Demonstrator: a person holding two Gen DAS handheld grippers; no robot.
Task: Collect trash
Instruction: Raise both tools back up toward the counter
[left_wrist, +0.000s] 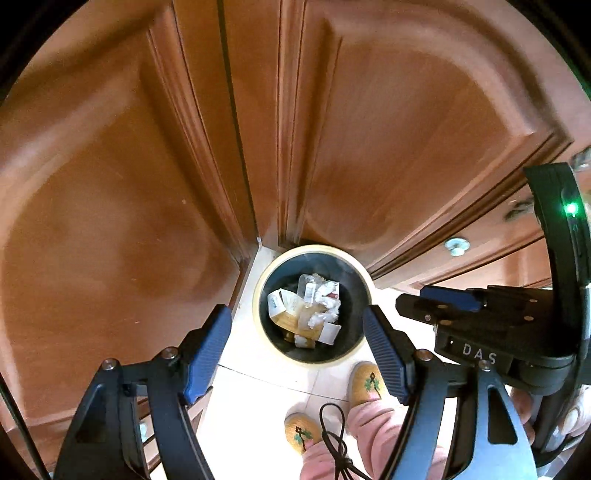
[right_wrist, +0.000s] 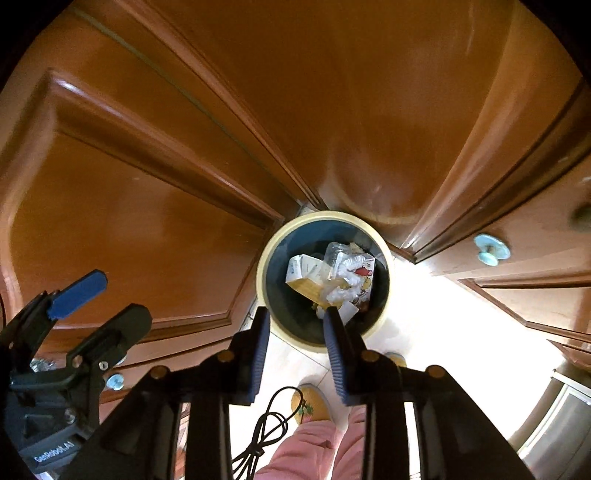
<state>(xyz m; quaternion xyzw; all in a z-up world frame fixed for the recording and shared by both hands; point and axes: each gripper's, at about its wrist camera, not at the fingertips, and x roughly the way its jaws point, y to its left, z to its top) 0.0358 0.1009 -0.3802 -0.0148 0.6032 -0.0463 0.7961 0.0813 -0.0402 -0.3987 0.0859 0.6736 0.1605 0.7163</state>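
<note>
While we looked straight down at the pale tiled floor (left_wrist: 258, 398), our left gripper (left_wrist: 297, 350) hung with its blue pads spread wide and nothing between them. Below stood the round trash bin (left_wrist: 314, 360), cream-rimmed and dark inside, tucked into the corner of the wooden cabinet doors (left_wrist: 110, 192); crumpled tissue and cardboard packaging (left_wrist: 308, 314) lay in it (loosely piled). To the right, our right gripper (right_wrist: 295, 347) hovered over the bin's near rim, jaws moderately parted, also empty.
</note>
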